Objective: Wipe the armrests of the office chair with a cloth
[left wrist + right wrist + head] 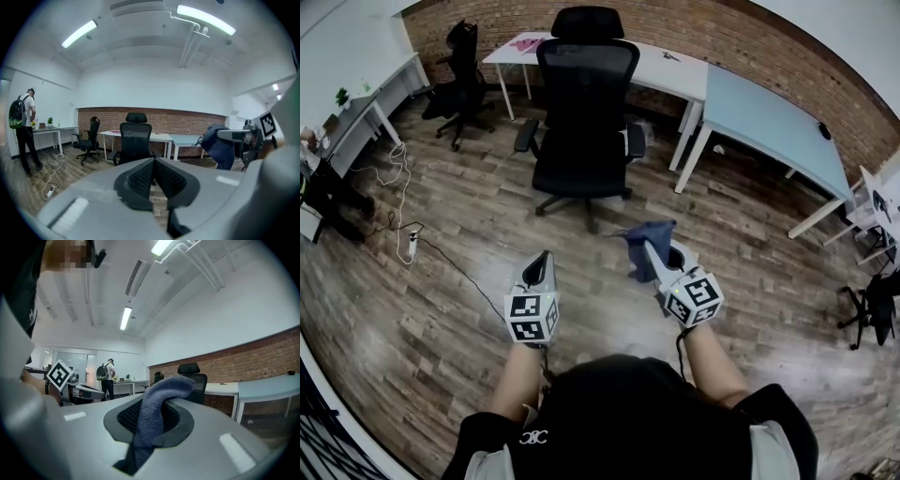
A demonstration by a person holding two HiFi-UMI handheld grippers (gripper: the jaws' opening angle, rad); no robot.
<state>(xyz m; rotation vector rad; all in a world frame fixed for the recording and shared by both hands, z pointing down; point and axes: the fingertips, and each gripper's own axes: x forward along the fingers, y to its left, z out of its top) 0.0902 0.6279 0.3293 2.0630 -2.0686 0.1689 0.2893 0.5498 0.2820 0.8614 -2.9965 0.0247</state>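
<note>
A black office chair (584, 103) stands on the wood floor ahead of me, back toward me, with its left armrest (524, 136) and right armrest (637, 141) showing at the sides. My right gripper (648, 246) is shut on a dark blue cloth (649, 240), which drapes over the jaws in the right gripper view (157, 413). My left gripper (546, 259) is shut with nothing in it; its jaws meet in the left gripper view (153, 176). Both grippers hover well short of the chair (135, 140), roughly a metre of floor between them.
White desks (675, 70) and a pale blue desk (773, 122) line the brick wall behind the chair. A second black chair (461, 80) stands at back left. A power strip and cables (405, 234) lie on the floor at left. A person with a backpack (22, 129) stands far left.
</note>
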